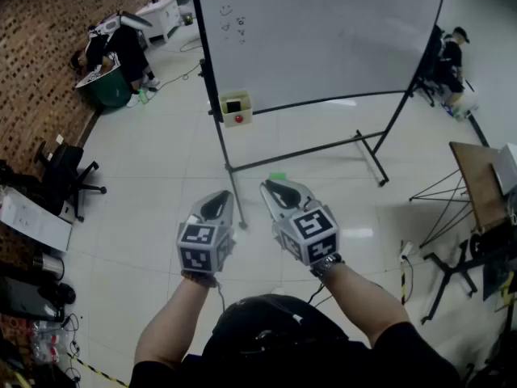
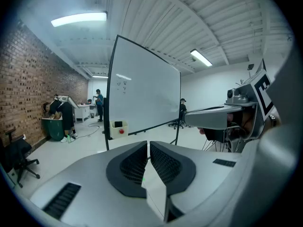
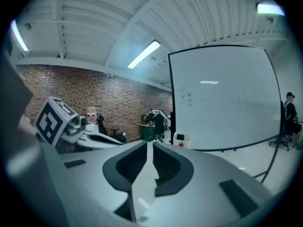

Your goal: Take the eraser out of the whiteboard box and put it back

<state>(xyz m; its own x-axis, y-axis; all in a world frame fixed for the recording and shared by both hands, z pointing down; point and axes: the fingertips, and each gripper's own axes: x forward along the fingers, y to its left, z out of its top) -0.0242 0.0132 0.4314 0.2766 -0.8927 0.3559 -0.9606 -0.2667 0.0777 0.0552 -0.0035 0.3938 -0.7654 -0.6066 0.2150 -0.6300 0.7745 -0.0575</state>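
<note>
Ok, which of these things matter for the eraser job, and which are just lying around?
For the job: whiteboard, box, eraser inside it, left tool, right tool, both empty.
Just lying about: office chair, green bin, wooden table.

Your left claw (image 1: 220,200) and right claw (image 1: 275,191): matt grey plastic shells, ribbed dark pads (image 2: 135,164), probably rubber. Under you the floor (image 1: 161,184) is glossy pale tile. The whiteboard (image 1: 323,31) is smooth, faintly shiny; its frame (image 1: 207,55) dark metal; brick wall (image 2: 28,89) rough, matt.
</note>
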